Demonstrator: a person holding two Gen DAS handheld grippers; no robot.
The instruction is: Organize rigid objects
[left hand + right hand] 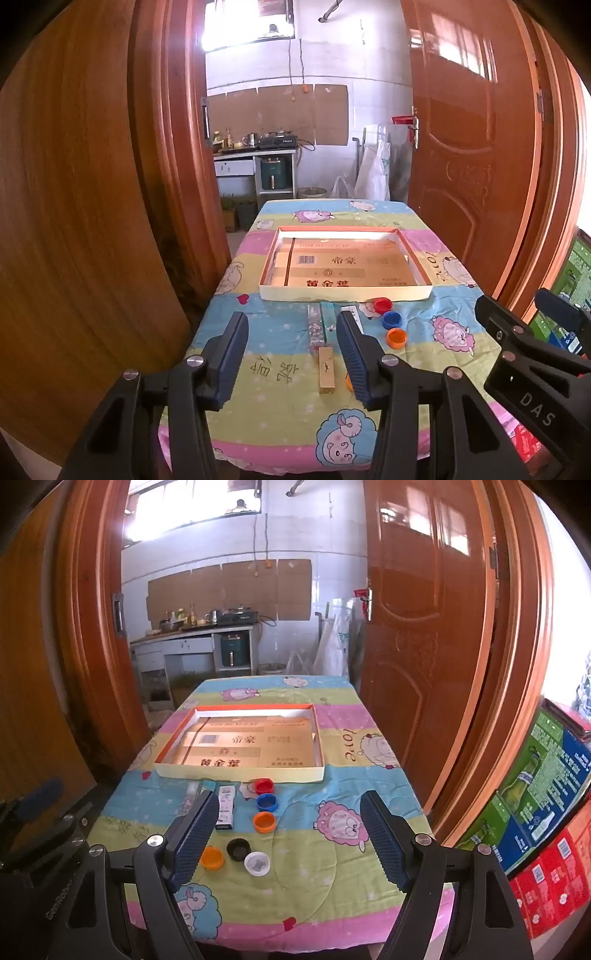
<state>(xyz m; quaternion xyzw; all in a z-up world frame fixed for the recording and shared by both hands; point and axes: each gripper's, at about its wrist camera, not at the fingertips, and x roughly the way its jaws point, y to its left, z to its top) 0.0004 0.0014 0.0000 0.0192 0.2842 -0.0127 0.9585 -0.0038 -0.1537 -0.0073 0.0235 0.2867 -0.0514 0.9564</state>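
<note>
Both tools hang above the near edge of the tabletop (369, 709), which wears a cartoon sheep cloth. The left tool (291, 354) has its jaws apart with nothing between the pads; seen through the gap, a gold box (327, 371) lies on the cloth, and beyond it a clear long box (316, 325) with a teal one (328, 315) just beside it. The right tool (288, 834) stands wide open and empty.

A shallow tray (240, 771) lined with printed cardboard sits in the middle of the tabletop, nothing else in it. In front of it, from the right wrist view, a red cap (265, 786), a blue cap (267, 803) and an orange cap (264, 821) run in a line toward the camera. Nearer still lie a second orange cap (213, 857), a black cap (238, 848) and a white cap (257, 863), close together. A white box (226, 806) lies left of the caps, beside the right tool's left finger (194, 836)
</note>
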